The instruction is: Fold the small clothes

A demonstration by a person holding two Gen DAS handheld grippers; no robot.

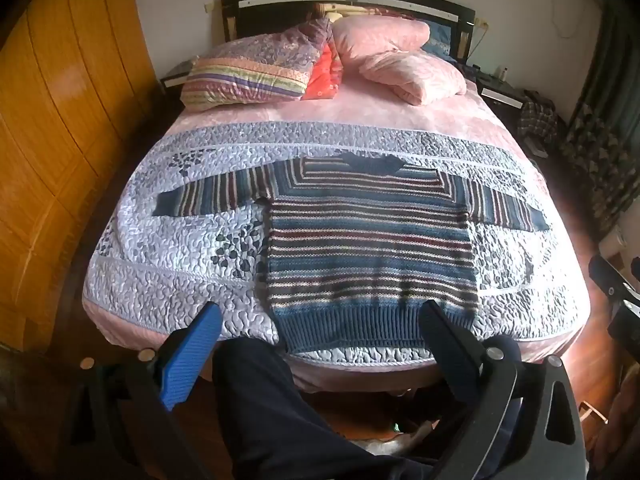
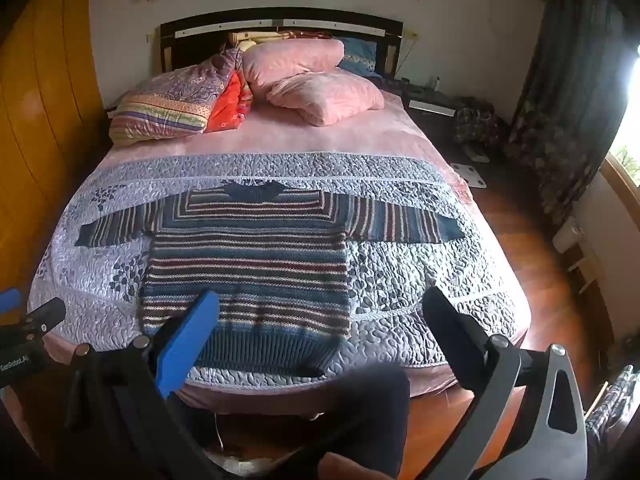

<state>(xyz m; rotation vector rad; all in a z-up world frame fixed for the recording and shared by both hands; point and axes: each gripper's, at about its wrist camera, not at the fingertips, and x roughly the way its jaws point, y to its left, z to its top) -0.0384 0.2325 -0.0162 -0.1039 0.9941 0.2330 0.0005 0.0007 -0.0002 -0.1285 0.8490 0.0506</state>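
Note:
A small striped knit sweater in blue, maroon and white lies flat on the bed, sleeves spread out to both sides, collar toward the pillows, ribbed hem at the near edge. My left gripper hangs open above the bed's foot, its fingers straddling the hem's left half without touching it. My right gripper is open too, held above the hem's right corner, nothing between its fingers. The left gripper's tip shows at the far left of the right wrist view.
The quilted lavender bedspread covers the bed; pillows and folded pink bedding are piled at the headboard. A wooden wardrobe stands to the left, nightstands and a curtain to the right. A person's dark-trousered leg is below the grippers.

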